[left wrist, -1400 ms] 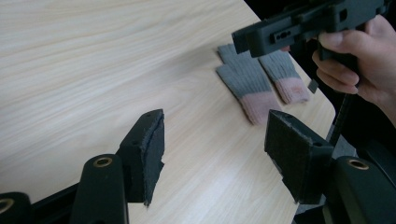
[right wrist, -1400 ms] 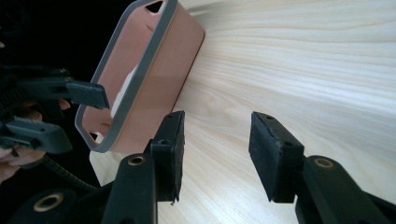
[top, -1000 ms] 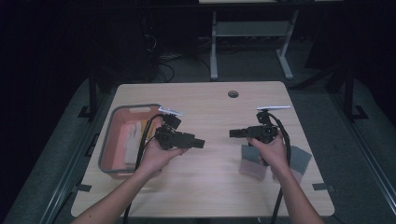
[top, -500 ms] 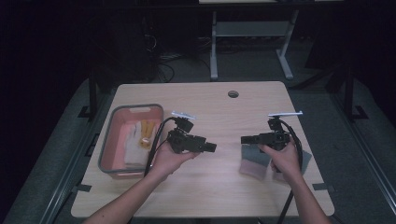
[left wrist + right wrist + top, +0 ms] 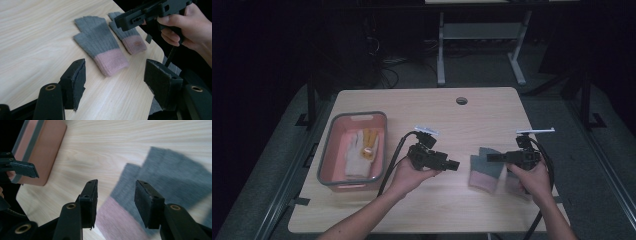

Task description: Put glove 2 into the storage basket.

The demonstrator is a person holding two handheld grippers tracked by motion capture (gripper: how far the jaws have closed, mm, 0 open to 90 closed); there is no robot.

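Two hand-held grippers closing in on a pair of grey gloves lying on the table [image 5: 422,107].

The near glove [image 5: 484,169] is lying flat at about 4 o'clock on the tabletop, pink cuff toward the person; the second glove [image 5: 128,35] is lying just beside it, at its 3 o'clock in the high view, partly under the right hand. The right gripper [image 5: 490,158] is hovering over the near glove with jaws apart and empty, likely lining up for a pinch. The left gripper [image 5: 455,165], at the glove's 9 o'clock, is pointing at it; its jaws have just been opening and hold nothing, probably readying to help. A pink bin [image 5: 328,155] at 9 o'clock is holding a white glove [image 5: 356,152], seemingly the drop-off place.
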